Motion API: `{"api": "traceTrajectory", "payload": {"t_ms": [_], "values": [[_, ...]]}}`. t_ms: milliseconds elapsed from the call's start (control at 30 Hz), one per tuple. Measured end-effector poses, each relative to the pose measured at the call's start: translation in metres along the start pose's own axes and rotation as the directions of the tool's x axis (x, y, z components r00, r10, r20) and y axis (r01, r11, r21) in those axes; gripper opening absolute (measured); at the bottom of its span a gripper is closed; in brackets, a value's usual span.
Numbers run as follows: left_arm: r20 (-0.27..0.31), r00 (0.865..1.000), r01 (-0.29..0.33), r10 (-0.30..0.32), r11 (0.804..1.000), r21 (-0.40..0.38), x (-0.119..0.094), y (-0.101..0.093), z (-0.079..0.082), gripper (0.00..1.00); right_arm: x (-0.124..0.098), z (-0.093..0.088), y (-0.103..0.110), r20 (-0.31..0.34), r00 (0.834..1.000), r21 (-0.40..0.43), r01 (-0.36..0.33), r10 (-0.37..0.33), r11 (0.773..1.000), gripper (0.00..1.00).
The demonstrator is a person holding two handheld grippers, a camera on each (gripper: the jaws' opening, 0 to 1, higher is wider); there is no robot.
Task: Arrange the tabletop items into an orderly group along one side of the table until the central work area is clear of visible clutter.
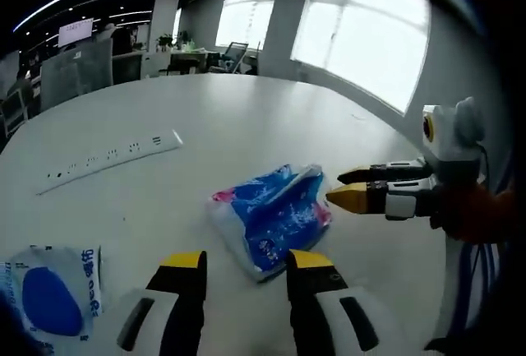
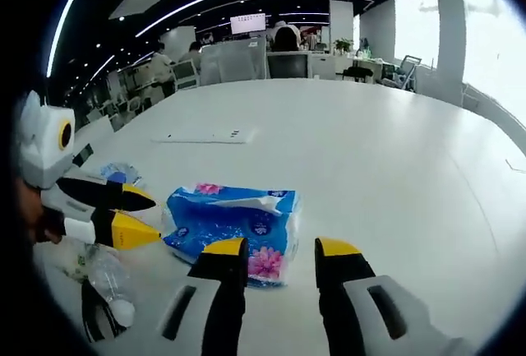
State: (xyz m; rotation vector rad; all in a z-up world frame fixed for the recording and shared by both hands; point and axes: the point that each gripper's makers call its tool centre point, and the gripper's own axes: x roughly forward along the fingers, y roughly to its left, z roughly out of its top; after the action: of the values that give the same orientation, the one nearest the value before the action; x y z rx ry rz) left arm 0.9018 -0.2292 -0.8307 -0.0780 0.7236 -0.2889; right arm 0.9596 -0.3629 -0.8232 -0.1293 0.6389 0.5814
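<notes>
Left gripper view: crinkly blue plastic tissue pack (image 1: pixel 271 218) between two parted tongs (image 1: pixel 245 264).

Tissue pack (image 1: pixel 271 218) blocks the near table (image 1: pixel 246 117); beyond (past power strip (image 1: pixel 111 159)) lies open.

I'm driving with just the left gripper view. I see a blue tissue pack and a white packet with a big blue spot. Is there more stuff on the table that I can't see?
Observer: Yes. The right gripper view shows what looks like a clear plastic bottle lying on the table, close to your left gripper.
Operator: Oh! Does the tissue pack have a picture on it?
Observer: It does. There is a pink flower on the side of the tissue pack that faces the right gripper.
</notes>
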Motion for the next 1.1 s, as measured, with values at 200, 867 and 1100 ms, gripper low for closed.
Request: {"api": "traceTrajectory", "payload": {"t_ms": [200,867,1100], "values": [[0.037,0.999,0.010,-0.011,0.999,0.033,-0.015,0.001,0.013,0.48,-0.015,0.014,0.016,0.043,0.999,0.011,-0.024,0.024,1.000,0.39],[0.096,0.995,-0.046,0.040,0.997,0.058,-0.094,0.058,0.009,0.70,-0.038,0.023,0.068,0.086,0.992,0.030,-0.091,0.088,0.995,0.68],[0.099,0.991,-0.089,0.086,0.996,0.026,-0.116,0.094,-0.002,0.73,-0.041,0.024,0.092,0.097,0.989,0.047,-0.115,0.110,0.992,0.73]]}}
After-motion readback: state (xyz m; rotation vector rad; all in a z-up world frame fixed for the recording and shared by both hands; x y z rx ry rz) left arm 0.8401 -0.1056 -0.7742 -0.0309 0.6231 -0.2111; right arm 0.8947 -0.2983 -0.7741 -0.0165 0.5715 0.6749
